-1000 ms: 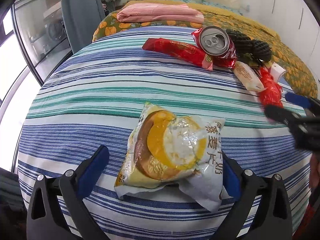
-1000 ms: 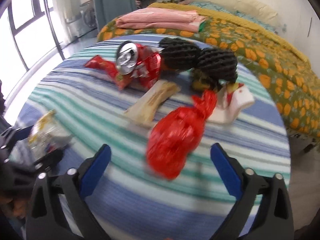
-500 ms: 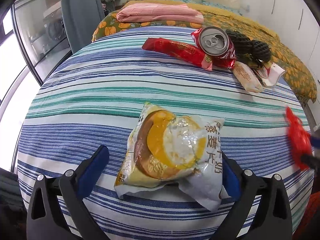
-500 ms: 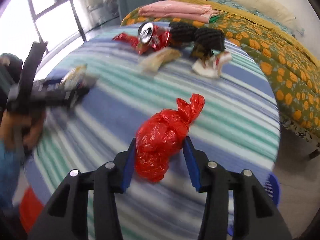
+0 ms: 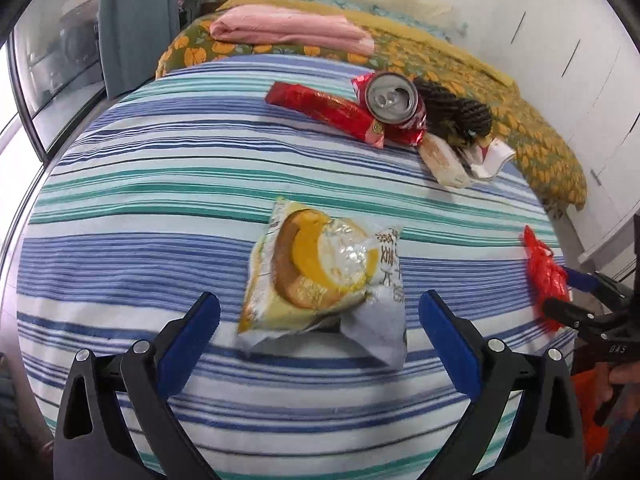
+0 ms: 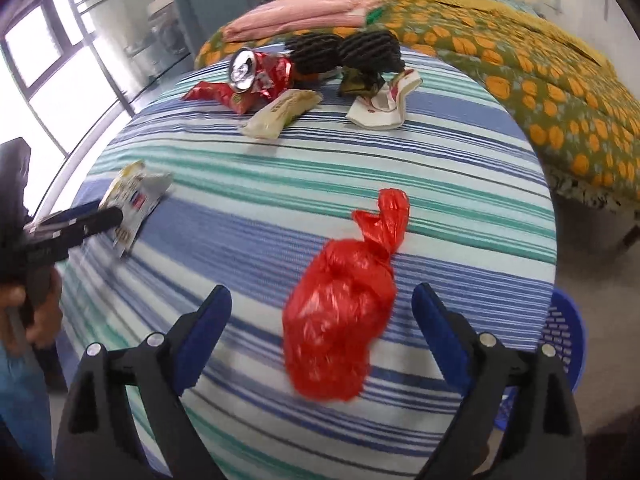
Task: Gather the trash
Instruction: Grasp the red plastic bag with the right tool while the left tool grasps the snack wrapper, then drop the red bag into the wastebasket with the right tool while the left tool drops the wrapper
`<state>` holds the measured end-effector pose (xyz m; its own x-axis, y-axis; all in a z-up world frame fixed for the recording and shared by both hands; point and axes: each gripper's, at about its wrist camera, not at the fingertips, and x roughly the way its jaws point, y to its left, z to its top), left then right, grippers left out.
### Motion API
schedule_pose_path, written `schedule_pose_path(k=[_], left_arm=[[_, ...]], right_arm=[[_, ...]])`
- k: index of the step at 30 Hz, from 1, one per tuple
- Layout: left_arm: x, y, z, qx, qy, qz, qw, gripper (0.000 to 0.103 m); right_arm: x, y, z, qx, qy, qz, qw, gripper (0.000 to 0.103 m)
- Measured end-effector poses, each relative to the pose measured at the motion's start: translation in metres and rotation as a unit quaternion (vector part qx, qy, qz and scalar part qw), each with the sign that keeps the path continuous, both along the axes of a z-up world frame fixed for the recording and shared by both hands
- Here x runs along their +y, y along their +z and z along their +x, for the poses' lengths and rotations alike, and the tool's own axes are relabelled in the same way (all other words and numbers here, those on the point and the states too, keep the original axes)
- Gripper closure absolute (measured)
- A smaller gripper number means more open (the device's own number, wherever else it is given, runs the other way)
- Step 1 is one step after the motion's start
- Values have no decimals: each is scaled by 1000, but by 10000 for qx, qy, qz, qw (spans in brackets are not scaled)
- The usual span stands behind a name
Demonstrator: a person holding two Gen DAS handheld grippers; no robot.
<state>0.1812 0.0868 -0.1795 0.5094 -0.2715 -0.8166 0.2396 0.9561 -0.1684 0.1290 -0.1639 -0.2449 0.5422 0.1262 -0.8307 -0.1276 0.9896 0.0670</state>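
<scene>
A yellow snack packet (image 5: 324, 276) lies on the striped round table (image 5: 140, 208), between the open fingers of my left gripper (image 5: 320, 320). A knotted red plastic bag (image 6: 344, 308) lies near the table's right edge between the wide-open fingers of my right gripper (image 6: 322, 308), which no longer holds it. The bag (image 5: 544, 272) and right gripper also show at the right of the left wrist view. At the far side lie a crushed red can (image 5: 394, 100), a red wrapper (image 5: 324, 110), a beige packet (image 5: 444, 158), a white paper scrap (image 5: 494, 156) and black mesh (image 5: 456, 114).
A blue perforated basket (image 6: 564, 336) stands on the floor beyond the table's right edge. A bed with an orange-patterned cover (image 6: 540, 76) and folded pink cloth (image 5: 288, 28) lies behind the table. Windows are at the left.
My right gripper carried the red bag toward the table's near right edge, then opened wide and let it go. The left gripper shifted slightly around the yellow packet.
</scene>
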Motion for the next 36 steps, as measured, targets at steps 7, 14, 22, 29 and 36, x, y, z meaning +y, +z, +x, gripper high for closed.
schedule_pose_path(k=[7,14,22,29,36], left_arm=[[-32,-7,16,-80,-111,835,9964,6],[-33,3,13,-213,-155,816,9963,49],[-100,41,-18,-442,-725,161,9963,51],[-231,61,-54,-408,-1808,-461,9816,50],[-369,37,-76,-113,-2627,-485,9636,49]], right_arm=[[-16,-4,0,185,-466,-57,9987,40],[-38,4,-14,-84,-286,823,9962,62],[-106,37,-41,-651,-412,1288,9887,62],[-236,35,-66,-742,-1489,611,9842,62],[-330,-1,-77,-348,-2058,269,9776,62]])
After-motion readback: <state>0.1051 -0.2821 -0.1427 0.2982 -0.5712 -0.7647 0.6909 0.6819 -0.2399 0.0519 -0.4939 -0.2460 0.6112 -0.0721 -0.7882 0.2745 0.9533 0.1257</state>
